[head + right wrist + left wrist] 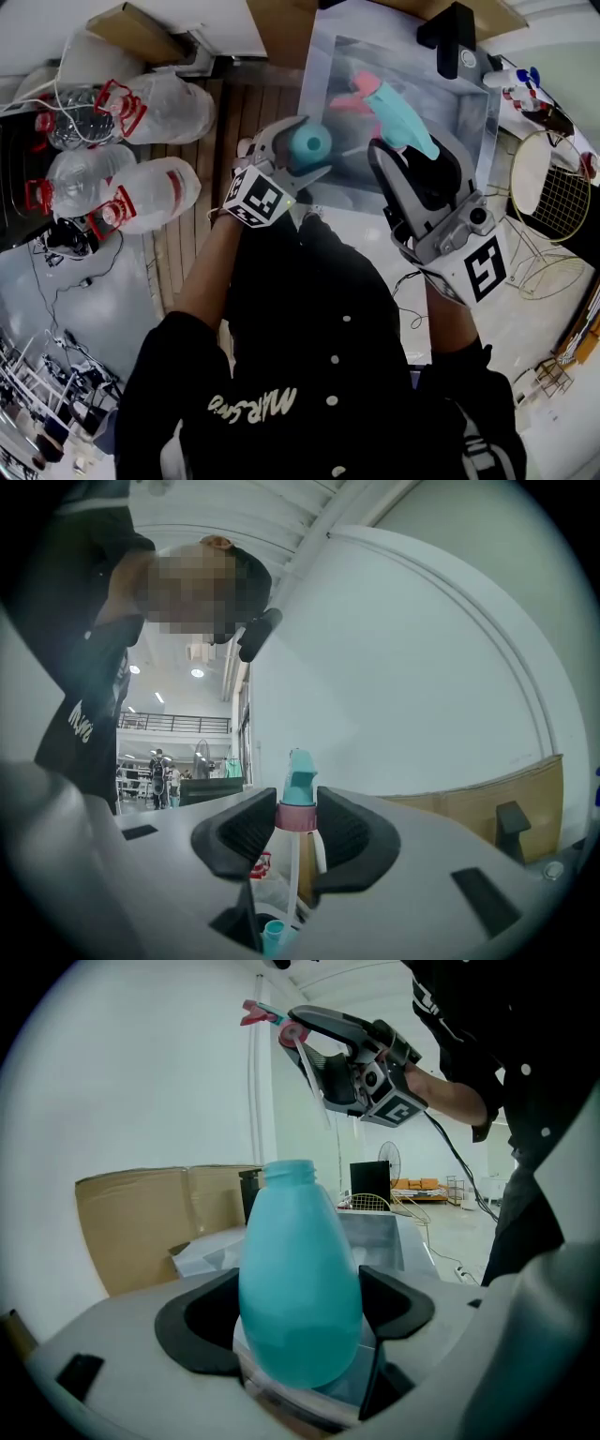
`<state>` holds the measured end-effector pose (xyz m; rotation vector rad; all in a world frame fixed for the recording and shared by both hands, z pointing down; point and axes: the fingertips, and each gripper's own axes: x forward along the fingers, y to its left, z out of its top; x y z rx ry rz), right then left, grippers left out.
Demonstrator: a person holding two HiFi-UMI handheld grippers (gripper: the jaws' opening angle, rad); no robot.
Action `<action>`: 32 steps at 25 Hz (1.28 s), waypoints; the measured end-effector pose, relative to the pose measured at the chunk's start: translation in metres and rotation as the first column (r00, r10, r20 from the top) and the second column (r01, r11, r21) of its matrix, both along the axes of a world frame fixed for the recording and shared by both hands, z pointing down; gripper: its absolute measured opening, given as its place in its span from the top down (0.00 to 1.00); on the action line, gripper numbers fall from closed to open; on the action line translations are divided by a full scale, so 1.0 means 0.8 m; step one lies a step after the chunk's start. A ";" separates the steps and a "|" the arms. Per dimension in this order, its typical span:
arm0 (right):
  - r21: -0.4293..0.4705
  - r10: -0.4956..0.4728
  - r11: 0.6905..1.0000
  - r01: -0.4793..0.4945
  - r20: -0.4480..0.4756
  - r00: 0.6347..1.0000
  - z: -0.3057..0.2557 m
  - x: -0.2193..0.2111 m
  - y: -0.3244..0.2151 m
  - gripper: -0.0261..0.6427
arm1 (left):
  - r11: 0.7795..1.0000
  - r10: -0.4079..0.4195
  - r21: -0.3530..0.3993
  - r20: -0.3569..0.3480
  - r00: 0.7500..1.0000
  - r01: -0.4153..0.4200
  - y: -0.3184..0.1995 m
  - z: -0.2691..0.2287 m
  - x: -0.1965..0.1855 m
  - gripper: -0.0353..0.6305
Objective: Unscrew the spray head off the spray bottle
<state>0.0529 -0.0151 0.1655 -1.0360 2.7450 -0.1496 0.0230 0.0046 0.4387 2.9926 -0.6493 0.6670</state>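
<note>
The teal spray bottle (pixel 309 145) stands in my left gripper (pixel 292 159), which is shut on its body; its neck is bare and open. In the left gripper view the bottle (pixel 300 1279) fills the gap between the black pads. My right gripper (pixel 412 150) holds the spray head (pixel 398 117) to the right of the bottle and apart from it. In the right gripper view the pads are shut on the head's pink collar (pixel 296 817), and its white dip tube (pixel 291 878) hangs free. The left gripper view shows the spray head (pixel 281 1024) high above the bottle.
Several big clear water jugs (pixel 141 187) with red handles lie at the left. A grey metal tray (pixel 469 112) sits under the grippers, with a black device (pixel 452 37) at its far edge. A round wire basket (pixel 553 187) is at the right, and cardboard (pixel 141 1222) lies behind the tray.
</note>
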 end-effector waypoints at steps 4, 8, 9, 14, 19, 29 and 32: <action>-0.013 0.004 1.000 -0.004 -0.040 0.999 0.016 0.009 0.002 0.74 | 1.000 -0.001 0.009 0.004 1.000 0.001 -0.001 0.001 0.001 0.34; -0.024 0.006 1.000 -0.007 -0.054 0.999 0.025 0.011 -0.001 0.74 | 1.000 0.004 0.012 -0.001 1.000 -0.004 -0.003 0.002 0.001 0.34; -0.025 0.005 1.000 -0.007 -0.056 0.998 0.026 0.011 -0.001 0.74 | 1.000 0.005 0.009 -0.002 1.000 -0.005 -0.003 0.003 0.001 0.34; -0.028 0.001 1.000 -0.003 -0.059 0.998 0.031 0.012 -0.004 0.74 | 1.000 -0.001 0.004 0.009 1.000 0.001 -0.002 0.005 0.001 0.34; -0.032 -0.002 0.999 0.000 -0.055 0.998 0.034 0.012 -0.006 0.74 | 1.000 -0.004 0.008 0.011 1.000 0.004 -0.001 0.002 -0.002 0.34; -0.032 0.011 0.999 -0.013 -0.068 0.998 0.034 0.016 -0.007 0.74 | 1.000 0.001 0.017 0.000 1.000 -0.001 0.012 -0.023 -0.019 0.34; -0.028 0.027 0.999 -0.030 -0.082 0.996 0.033 0.024 -0.005 0.74 | 1.000 -0.022 0.020 -0.012 1.000 0.022 0.019 -0.040 -0.033 0.34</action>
